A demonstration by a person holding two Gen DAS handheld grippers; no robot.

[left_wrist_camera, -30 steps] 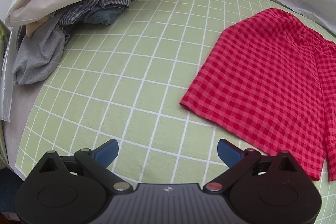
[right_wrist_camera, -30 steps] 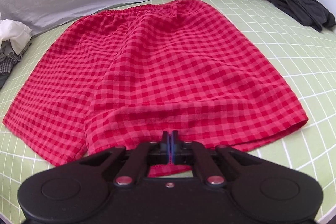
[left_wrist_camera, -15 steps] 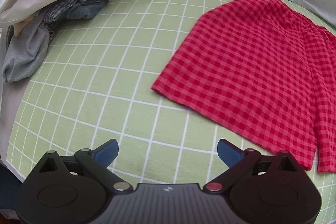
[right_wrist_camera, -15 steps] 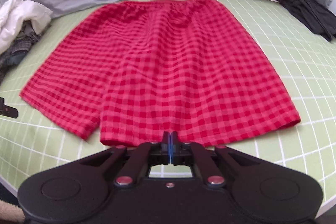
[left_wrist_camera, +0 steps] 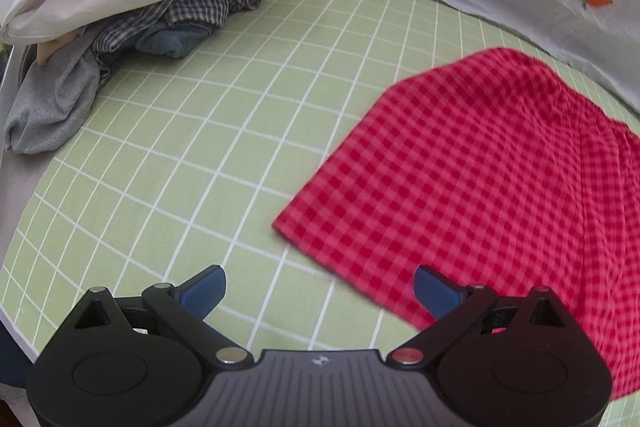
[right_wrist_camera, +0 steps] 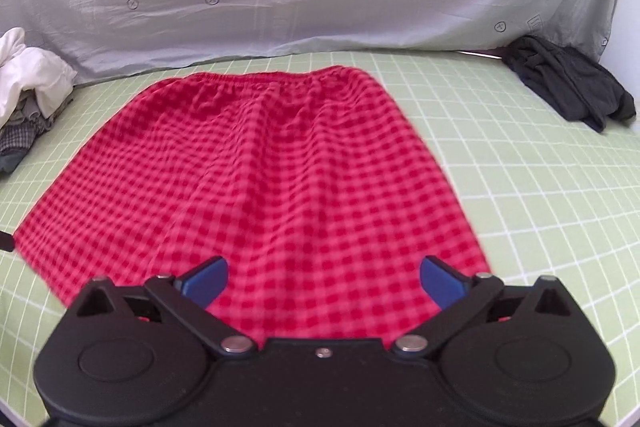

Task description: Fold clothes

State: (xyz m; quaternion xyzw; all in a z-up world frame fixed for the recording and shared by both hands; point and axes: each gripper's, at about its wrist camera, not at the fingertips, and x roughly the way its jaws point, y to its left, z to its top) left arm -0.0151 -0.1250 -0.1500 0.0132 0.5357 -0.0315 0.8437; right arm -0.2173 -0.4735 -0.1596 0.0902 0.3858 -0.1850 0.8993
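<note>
Partly blurred red checked shorts (right_wrist_camera: 256, 179), hem behind gaping right tongs (right_wrist_camera: 323, 279)

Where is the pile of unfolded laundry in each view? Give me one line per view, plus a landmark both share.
Left wrist view: the laundry pile fills the upper left, white cloth on top, grey and checked pieces spilling below.
Right wrist view: the same pile sits at the far left edge, partly cut off.
Shared landmark: the red checked shorts, lying flat on the green grid sheet.
</note>
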